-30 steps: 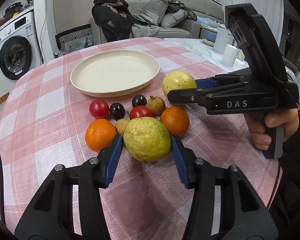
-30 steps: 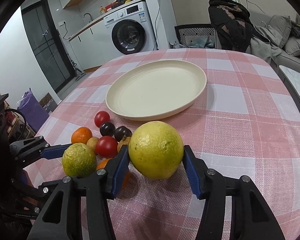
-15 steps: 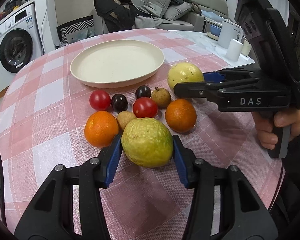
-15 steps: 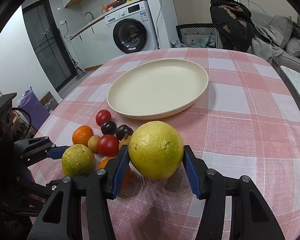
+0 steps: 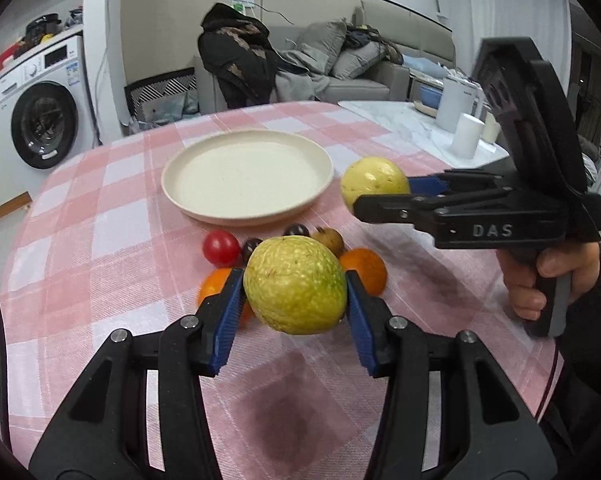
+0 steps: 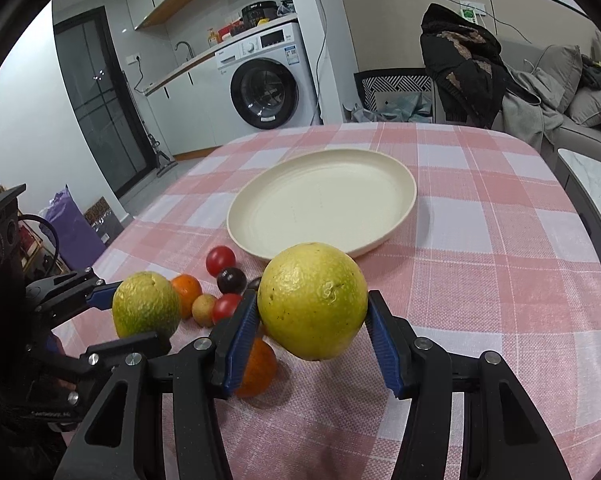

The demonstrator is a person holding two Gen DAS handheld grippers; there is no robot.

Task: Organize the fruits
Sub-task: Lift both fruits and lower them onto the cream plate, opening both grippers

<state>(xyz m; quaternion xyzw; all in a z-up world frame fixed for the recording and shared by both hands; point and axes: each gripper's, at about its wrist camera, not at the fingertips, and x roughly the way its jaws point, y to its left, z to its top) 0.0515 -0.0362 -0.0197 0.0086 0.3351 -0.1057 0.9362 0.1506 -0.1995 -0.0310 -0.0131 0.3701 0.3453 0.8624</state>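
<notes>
My left gripper (image 5: 294,312) is shut on a green-yellow guava (image 5: 295,285), held above the checked tablecloth. My right gripper (image 6: 312,340) is shut on a yellower guava (image 6: 312,300), also lifted off the cloth. In the left wrist view the right gripper (image 5: 380,196) shows at right with its guava (image 5: 374,180), a hand on its handle. A cream plate (image 6: 320,208) with nothing on it lies just beyond both fruits. Under the guavas on the cloth lie oranges (image 5: 363,269), a red tomato (image 5: 220,246), dark plums (image 6: 231,280) and small brown fruits (image 5: 329,239).
The round table (image 6: 480,280) has a pink and white checked cloth. A washing machine (image 6: 264,88) stands behind at left, a chair draped with dark clothes (image 6: 460,64) and a grey sofa (image 5: 364,76) behind. A white kettle and cup (image 5: 466,136) stand on a side surface at right.
Both guavas have come up off the cloth, the left one more clearly. The small fruits under it are now partly hidden behind it. Both grips look the same.
</notes>
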